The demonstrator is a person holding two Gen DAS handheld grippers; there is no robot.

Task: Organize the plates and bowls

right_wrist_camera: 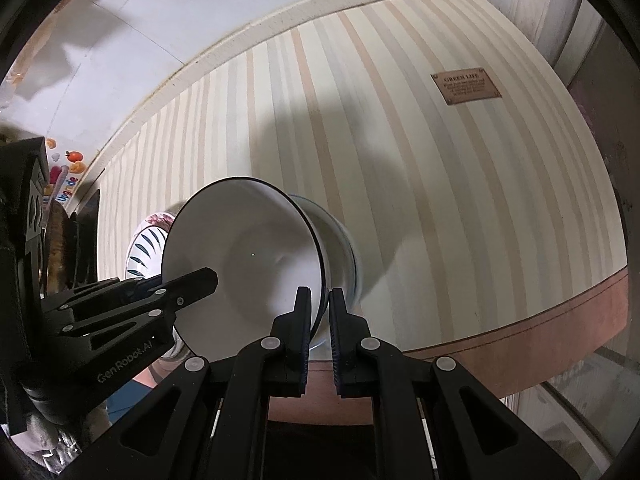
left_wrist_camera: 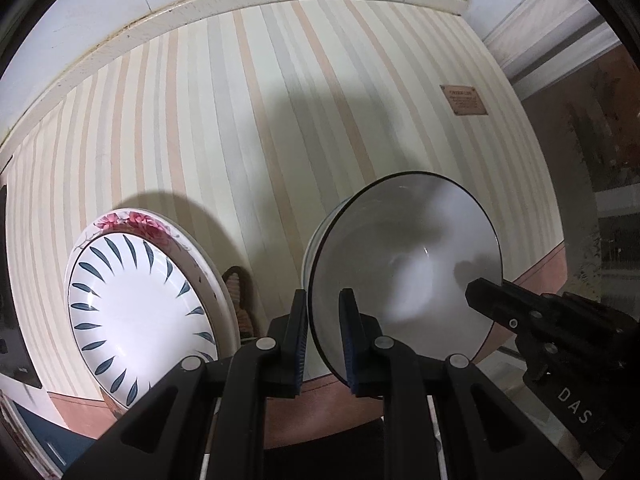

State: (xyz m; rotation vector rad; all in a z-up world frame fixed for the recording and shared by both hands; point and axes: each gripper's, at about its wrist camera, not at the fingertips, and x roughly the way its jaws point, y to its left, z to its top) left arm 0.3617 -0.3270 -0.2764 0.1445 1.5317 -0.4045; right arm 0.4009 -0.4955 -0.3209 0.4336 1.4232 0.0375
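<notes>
Left wrist view: your left tongs (left_wrist_camera: 323,334) are clamped on the bowl (left_wrist_camera: 404,268) rim, the right tongs (left_wrist_camera: 486,294) gripping the rim opposite. The bowl hangs above the striped bench (left_wrist_camera: 248,128), with another bowl directly beneath it, and the plates (left_wrist_camera: 140,312) are stacked left of the bowl. Keep both grips level and lower slowly so it nests squarely.

Right wrist view: your right tongs (right_wrist_camera: 319,318) pinch the bowl (right_wrist_camera: 240,256) rim. Only here does the lower bowl (right_wrist_camera: 340,240) show clearly beneath; the plates (right_wrist_camera: 146,240) are mostly hidden behind the bowl.
</notes>
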